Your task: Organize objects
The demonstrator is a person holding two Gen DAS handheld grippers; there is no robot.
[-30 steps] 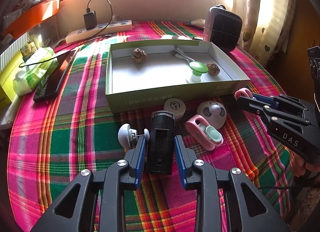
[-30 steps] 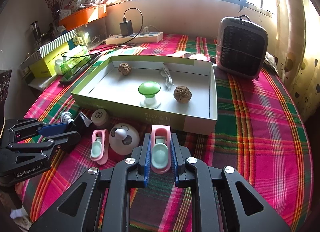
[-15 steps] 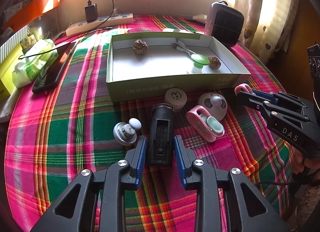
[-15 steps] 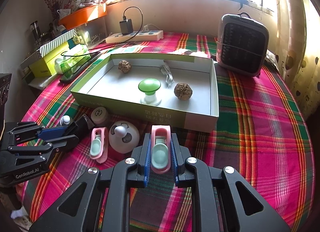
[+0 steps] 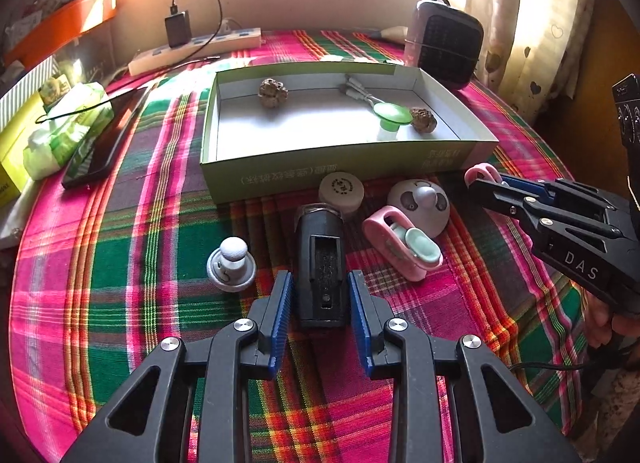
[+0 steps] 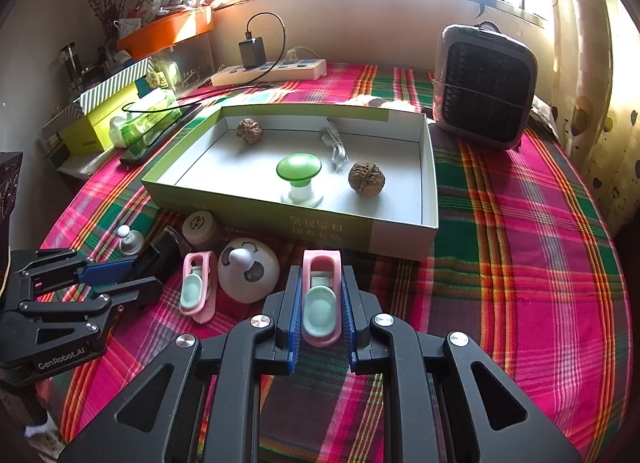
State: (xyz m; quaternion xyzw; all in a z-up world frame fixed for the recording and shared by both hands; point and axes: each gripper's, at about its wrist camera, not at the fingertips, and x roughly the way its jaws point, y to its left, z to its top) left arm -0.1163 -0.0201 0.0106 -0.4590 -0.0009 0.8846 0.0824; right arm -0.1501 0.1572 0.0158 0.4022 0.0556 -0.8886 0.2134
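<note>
Green box (image 6: pixel 256 205) holds two walnuts (image 6: pixel 366 178), green-capped knob (image 6: pixel 299 177), white cable (image 6: pixel 335 147). Right gripper (image 6: pixel 321 295) clamps pink clip (image 6: pixel 321 297) before box. Left gripper (image 5: pixel 320 295) straddles black block (image 5: pixel 321 263), apparently gripping.

That little white knob thing (image 5: pixel 231 268) isn't jammed against the left gripper's (image 5: pixel 320 295) left finger anymore, it now sits clear, further left on the cloth.

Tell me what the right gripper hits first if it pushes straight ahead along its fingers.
Likely the near wall of the green cardboard box. The right gripper already clamps a pink clip with a mint pad, whose tip leads; bare plaid tablecloth lies between.
</note>
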